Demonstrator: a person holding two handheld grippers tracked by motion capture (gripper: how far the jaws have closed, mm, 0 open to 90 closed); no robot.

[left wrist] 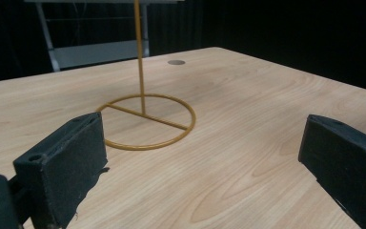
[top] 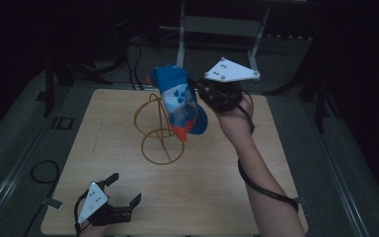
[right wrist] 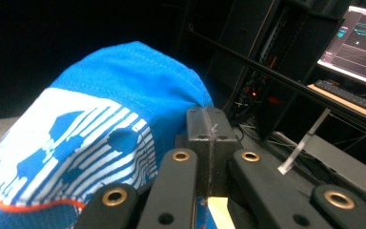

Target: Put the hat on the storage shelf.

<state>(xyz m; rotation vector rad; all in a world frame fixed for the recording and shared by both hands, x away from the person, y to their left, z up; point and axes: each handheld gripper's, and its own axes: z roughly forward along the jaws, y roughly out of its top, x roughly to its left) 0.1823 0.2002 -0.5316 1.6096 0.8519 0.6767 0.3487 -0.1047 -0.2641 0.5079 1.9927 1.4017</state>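
The right gripper (top: 203, 95) is clamped tight on the blue cap (top: 178, 101), holding it in the air just beside and above the top of the gold wire stand (top: 159, 129); the left gripper (top: 124, 190), jaws wide and empty, sits well nearer the person than the stand's base ring.

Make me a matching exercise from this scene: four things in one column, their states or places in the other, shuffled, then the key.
Things:
1. cap
2. wire stand
3. left gripper
4. right gripper

States:
A. jaws wide apart, nothing between them
B. stands on the table's middle
C. held up in the air
D. jaws pinched shut on fabric

Pairs: 1-C, 2-B, 3-A, 4-D
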